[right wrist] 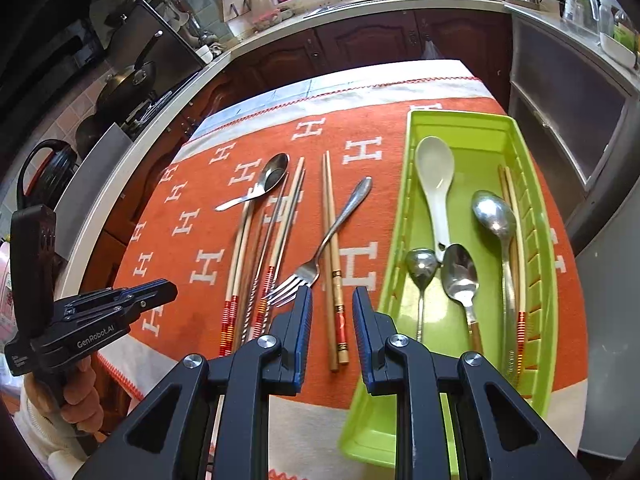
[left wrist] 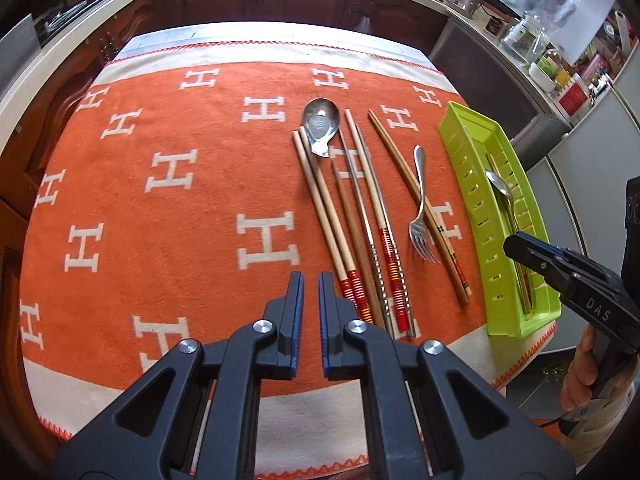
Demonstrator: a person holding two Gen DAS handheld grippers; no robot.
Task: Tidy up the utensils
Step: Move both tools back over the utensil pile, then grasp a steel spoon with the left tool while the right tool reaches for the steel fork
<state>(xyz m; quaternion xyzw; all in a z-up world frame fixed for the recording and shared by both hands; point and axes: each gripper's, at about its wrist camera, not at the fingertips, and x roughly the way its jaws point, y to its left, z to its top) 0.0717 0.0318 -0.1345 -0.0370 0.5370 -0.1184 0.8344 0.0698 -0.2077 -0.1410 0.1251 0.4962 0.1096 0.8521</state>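
A: Utensils, where are they?

B: Split. Loose ones lie on the orange H-pattern cloth (right wrist: 224, 240): a steel spoon (right wrist: 264, 182) with its bowl at the far end, its handle across a bunch of long chopsticks (right wrist: 260, 248) with red-banded near ends, then a brown chopstick pair (right wrist: 332, 264), and a fork (right wrist: 320, 252) lying diagonally over that pair, tines toward the camera.

A: And the tray?

B: Green tray (right wrist: 516, 128) sits at the right side of the cloth, just beside the brown pair. Inside: a white ceramic spoon (right wrist: 436, 184), three metal spoons (right wrist: 492, 216), one with a wooden handle, and chopsticks along the slotted right wall.

A: Right gripper?

B: Right gripper (right wrist: 331, 322) is partly open, nothing between the pads. It's above the near ends of the brown pair; left finger tip is close to the fork tines, can't tell if it touches.

A: Left?

B: Left gripper (left wrist: 311, 300) is closed down to a narrow slit, empty. It hangs over the cloth just left of the red-banded chopstick ends. From the right wrist view it's off to the left at the cloth's near edge, a hand (right wrist: 80, 384) wrapped around its grip.

A: Surroundings?

B: Dark wood cabinets (right wrist: 360, 44) and a cluttered counter behind the table.
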